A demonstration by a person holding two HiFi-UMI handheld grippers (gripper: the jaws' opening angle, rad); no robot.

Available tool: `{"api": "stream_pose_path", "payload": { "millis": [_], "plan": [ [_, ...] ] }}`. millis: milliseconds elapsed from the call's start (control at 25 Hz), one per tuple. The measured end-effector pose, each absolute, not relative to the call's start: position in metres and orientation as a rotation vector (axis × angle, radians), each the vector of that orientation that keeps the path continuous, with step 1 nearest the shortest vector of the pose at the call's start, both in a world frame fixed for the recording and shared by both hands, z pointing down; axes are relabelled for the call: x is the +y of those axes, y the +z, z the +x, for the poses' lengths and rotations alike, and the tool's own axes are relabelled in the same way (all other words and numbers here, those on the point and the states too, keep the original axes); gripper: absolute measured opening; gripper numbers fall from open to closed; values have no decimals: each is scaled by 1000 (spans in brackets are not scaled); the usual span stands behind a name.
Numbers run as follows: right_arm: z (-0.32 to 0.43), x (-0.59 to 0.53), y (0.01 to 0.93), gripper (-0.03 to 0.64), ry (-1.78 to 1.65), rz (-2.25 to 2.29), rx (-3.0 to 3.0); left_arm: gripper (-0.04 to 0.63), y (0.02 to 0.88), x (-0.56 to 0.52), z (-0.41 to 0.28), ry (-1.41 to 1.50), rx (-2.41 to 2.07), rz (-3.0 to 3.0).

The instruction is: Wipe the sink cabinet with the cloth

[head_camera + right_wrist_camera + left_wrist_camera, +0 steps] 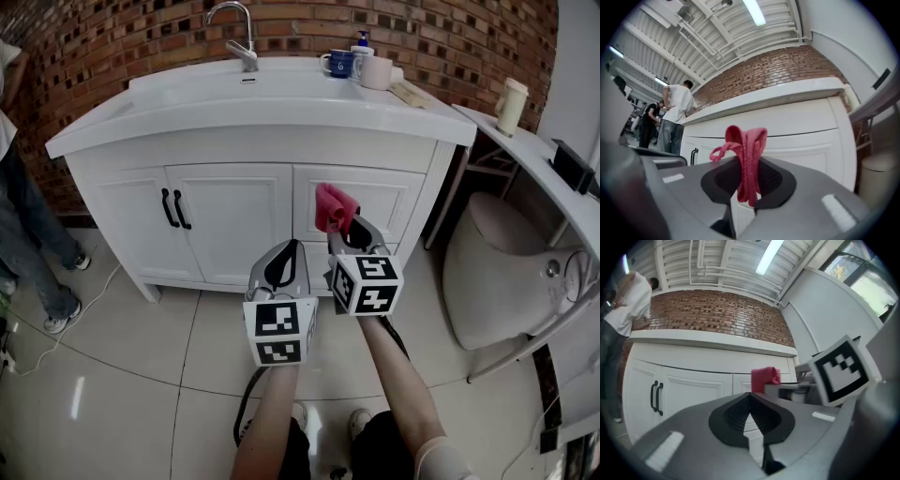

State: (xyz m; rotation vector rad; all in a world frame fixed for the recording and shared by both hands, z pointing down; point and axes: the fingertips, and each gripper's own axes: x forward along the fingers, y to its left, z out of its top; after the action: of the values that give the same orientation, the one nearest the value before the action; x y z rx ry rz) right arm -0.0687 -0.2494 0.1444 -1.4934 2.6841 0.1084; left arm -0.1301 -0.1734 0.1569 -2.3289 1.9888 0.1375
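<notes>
The red cloth, bunched into a thin fold, may well slip free if dragged hard across the sink cabinet door; it pokes out at 12 o'clock from the right hand-held gripper, whose jaws clamp it; the left hand-held gripper, at 8 o'clock, sits closed and empty.

The lower end of the cloth is buried between the pressed-together pads of the right gripper. Well left of the left gripper, a person is cut off by the edge. Print on the mugs beyond is too small to read.
</notes>
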Motion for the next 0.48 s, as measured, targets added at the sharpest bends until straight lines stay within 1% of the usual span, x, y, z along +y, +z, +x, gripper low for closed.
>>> {"api": "stream_pose_path", "payload": {
  "millis": [160,240,360,480],
  "plan": [
    [-131,-275,149,64,162,-1399,2756,15,165,-173,-150,130,2048,-2302],
    [-144,-286,151,64,166,-1407,2763,15,165,-174,-158,186,2084,-2304],
    [-128,-304,155,64,138,-1488,2722,15,166,-176,-158,224,2090,-2327],
    [-80,-316,149,64,108,-1603,2625,15,164,-178,-152,230,2066,-2329]
  ]
}}
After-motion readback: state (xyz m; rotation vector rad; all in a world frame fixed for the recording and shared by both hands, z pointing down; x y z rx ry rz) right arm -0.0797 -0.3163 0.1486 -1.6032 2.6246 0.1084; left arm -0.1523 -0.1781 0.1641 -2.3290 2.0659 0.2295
